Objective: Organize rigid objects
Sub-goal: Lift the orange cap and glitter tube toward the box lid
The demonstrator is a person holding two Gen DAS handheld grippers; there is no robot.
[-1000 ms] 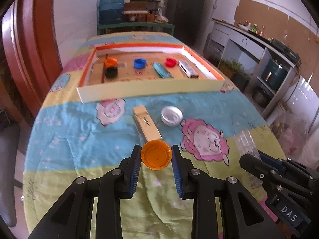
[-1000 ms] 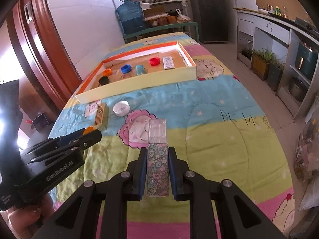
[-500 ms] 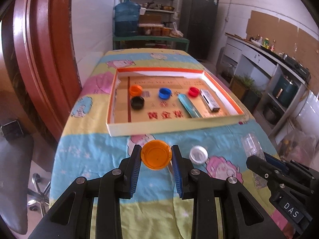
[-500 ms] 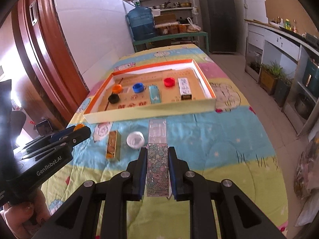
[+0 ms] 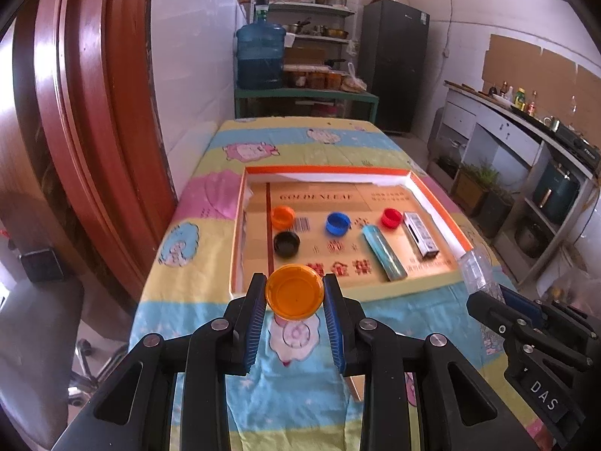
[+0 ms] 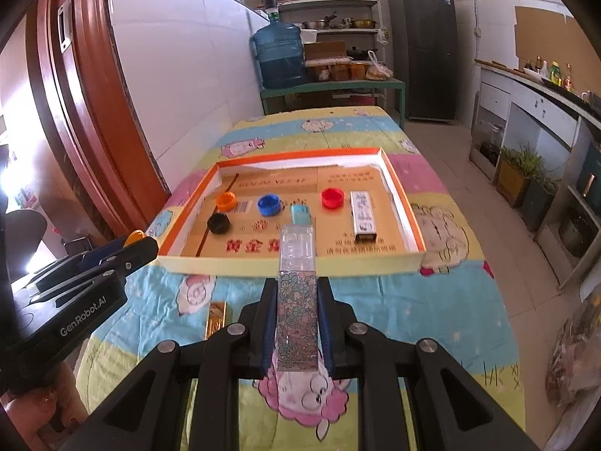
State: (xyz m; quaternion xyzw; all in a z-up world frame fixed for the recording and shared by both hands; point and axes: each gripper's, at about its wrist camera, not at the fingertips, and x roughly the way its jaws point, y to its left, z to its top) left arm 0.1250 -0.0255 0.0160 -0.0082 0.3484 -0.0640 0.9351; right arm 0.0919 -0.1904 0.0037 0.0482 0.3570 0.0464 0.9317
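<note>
My left gripper is shut on a large orange cap, held in the air just before the near wall of the shallow orange-rimmed box. My right gripper is shut on a clear flat case with a floral card inside, whose clear end reaches over the box's near wall. Inside the box lie a small orange cap, a black cap, a blue cap, a red cap, a teal flat case and a silver box.
A gold bar-shaped box lies on the cartoon tablecloth near the left gripper. A brown door stands at the left. A green table with a water jug, shelves, a fridge and a counter lie beyond.
Both grippers have risen and moved forward toward the box, each keeping its object. The white cap and gold box have slipped below the left view.
</note>
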